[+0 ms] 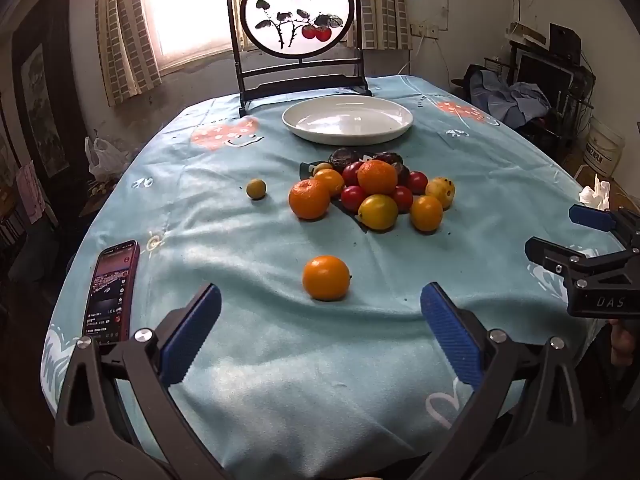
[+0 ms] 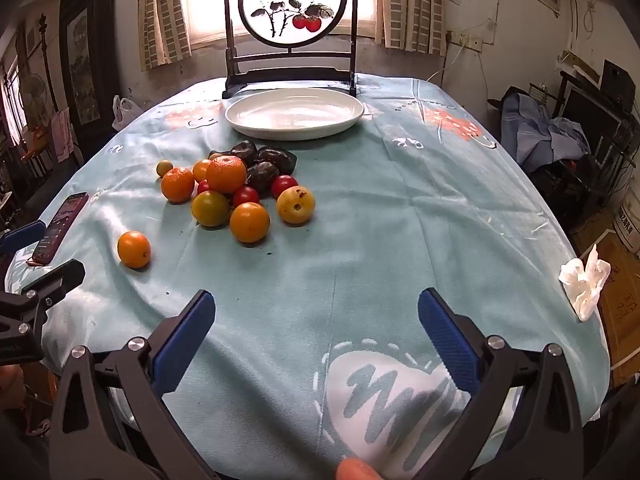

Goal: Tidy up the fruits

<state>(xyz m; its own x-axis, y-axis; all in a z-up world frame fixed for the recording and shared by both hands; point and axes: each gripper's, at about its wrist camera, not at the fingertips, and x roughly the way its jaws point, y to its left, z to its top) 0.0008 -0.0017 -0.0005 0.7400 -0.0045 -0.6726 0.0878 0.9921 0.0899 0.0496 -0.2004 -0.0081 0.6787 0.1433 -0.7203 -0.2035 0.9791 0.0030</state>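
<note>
A heap of fruit (image 1: 372, 190) (image 2: 236, 190) lies mid-table: oranges, red tomatoes, yellow plums and dark wrinkled fruits. One orange (image 1: 326, 278) (image 2: 134, 249) sits alone nearer me, just beyond my left gripper (image 1: 320, 312), which is open with nothing between its blue pads. A small yellow-green fruit (image 1: 256, 189) (image 2: 164, 168) rests apart, left of the heap. A white plate (image 1: 347, 119) (image 2: 294, 114) stands bare behind the heap. My right gripper (image 2: 316, 316) is open over bare cloth, right of the lone orange; it shows at the right edge of the left wrist view (image 1: 560, 236).
A phone (image 1: 112, 292) (image 2: 60, 226) lies near the table's left edge. A round painted screen on a dark stand (image 1: 298, 32) (image 2: 292, 24) rises behind the plate. A crumpled tissue (image 2: 584, 280) sits at the right edge. The light blue tablecloth (image 1: 280, 360) is wrinkled.
</note>
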